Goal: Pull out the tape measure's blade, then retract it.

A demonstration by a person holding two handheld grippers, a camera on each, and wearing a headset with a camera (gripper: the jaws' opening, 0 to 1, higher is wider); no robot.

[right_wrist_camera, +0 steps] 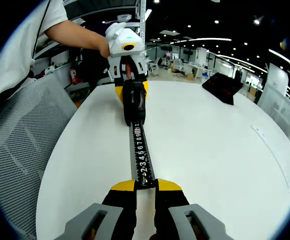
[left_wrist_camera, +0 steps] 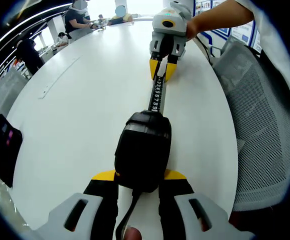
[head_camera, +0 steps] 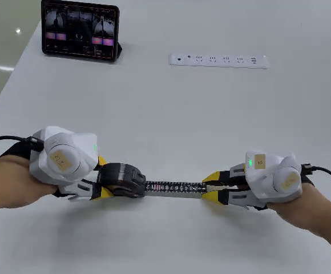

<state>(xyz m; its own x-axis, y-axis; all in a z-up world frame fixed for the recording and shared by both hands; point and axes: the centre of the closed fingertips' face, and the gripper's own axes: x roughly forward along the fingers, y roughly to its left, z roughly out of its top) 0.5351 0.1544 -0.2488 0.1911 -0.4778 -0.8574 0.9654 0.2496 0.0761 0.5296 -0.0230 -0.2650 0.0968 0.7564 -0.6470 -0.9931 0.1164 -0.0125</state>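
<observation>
Left gripper (head_camera: 103, 178): jaws closed on the black tape measure (head_camera: 122, 180), which rests on the white table (head_camera: 171, 114) near its front edge. Right gripper (head_camera: 212, 187): jaws pinched nearly together on the tip of the blade (head_camera: 174, 187). The blade is drawn out between the two grippers, numbered face up. Tablet (head_camera: 80, 29) and power strip (head_camera: 218, 59) lie well apart, at the far side

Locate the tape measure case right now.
Head view, lower left of centre on the table: the tape measure case sits clamped in the left gripper, its blade running right to the right gripper.
</observation>
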